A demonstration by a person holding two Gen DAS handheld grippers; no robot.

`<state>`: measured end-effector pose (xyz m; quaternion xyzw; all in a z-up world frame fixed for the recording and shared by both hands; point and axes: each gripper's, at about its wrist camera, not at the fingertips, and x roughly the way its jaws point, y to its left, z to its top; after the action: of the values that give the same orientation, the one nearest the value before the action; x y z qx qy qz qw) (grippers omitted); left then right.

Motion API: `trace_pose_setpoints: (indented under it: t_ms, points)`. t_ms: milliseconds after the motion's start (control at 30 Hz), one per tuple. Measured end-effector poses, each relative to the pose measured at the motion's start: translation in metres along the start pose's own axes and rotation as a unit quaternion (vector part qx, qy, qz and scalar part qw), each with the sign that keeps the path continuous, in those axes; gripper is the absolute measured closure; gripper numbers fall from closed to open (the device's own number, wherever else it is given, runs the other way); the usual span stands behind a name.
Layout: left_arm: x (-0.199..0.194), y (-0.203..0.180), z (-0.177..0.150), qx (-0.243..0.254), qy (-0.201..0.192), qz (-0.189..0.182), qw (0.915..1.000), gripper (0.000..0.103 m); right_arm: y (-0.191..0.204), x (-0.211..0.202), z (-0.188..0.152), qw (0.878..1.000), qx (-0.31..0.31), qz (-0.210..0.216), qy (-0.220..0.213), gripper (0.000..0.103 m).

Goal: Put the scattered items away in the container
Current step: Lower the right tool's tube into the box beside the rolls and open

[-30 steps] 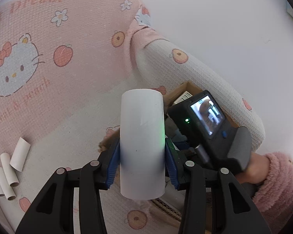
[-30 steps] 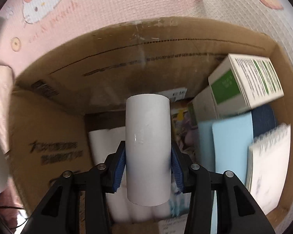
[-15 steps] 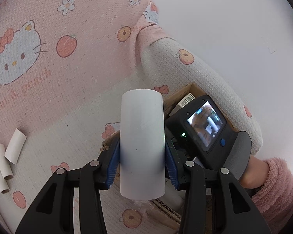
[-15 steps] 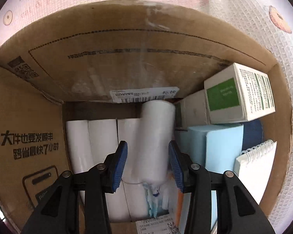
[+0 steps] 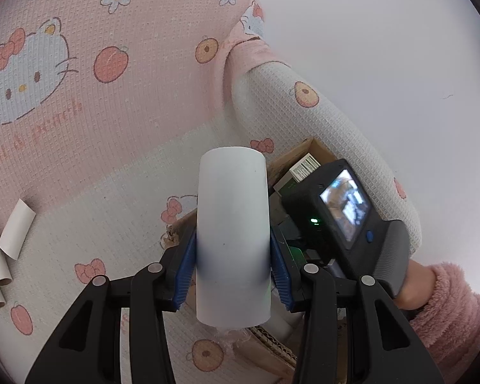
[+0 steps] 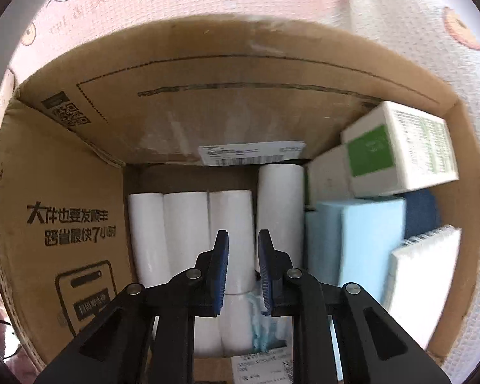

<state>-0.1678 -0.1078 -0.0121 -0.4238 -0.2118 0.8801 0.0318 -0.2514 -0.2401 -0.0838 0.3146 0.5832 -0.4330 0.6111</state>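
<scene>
My left gripper (image 5: 233, 268) is shut on a white paper roll (image 5: 233, 236), held upright above the bed near the cardboard box (image 5: 291, 156). My right gripper (image 6: 242, 272) is above the open cardboard box (image 6: 80, 166); its jaws stand close together with a small gap and hold nothing. Inside the box several white rolls (image 6: 188, 224) lie side by side, and one roll (image 6: 280, 204) lies just right of them, beyond my fingertips. The right gripper's body (image 5: 345, 217) shows in the left wrist view over the box.
Three loose white tubes (image 5: 16, 228) lie on the pink Hello Kitty blanket (image 5: 80, 102) at the left. The box also holds a green-and-white carton (image 6: 400, 150), a light blue block (image 6: 361, 236), a blue item and a spiral notebook (image 6: 422, 272). A white wall is behind.
My right gripper let go of its white roll, which now lies in the box beside the others, and its jaws have narrowed. My left gripper kept its roll and shifted slightly.
</scene>
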Motion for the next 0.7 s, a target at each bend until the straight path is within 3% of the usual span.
trace_pose_setpoints:
  t_ms: [100,200,367,467,567,700]
  points:
    - [0.0,0.001,0.0,0.003,0.001,-0.001,1.0,0.056,0.002,0.009,0.002,1.0,-0.013,-0.02,0.002,0.087]
    - [0.001,0.0,0.0,0.008,0.003,0.0,1.0,0.056,0.001,0.021,-0.002,0.998,-0.028,-0.039,0.032,0.087]
    - [0.003,-0.002,0.0,0.015,0.008,0.001,0.9999,0.056,-0.004,0.028,-0.015,0.996,-0.033,-0.052,0.068,0.089]
    - [0.003,-0.002,0.001,0.017,0.011,0.004,0.9998,0.056,-0.012,0.023,-0.02,0.996,-0.014,-0.038,0.074,0.089]
    - [0.004,-0.005,0.001,0.019,0.015,0.007,0.9997,0.056,-0.021,-0.003,-0.027,0.999,0.002,0.004,0.048,0.089]
    - [0.005,-0.01,0.003,0.024,0.022,0.019,0.9993,0.056,-0.034,-0.059,-0.041,0.999,0.011,0.029,-0.012,0.089]
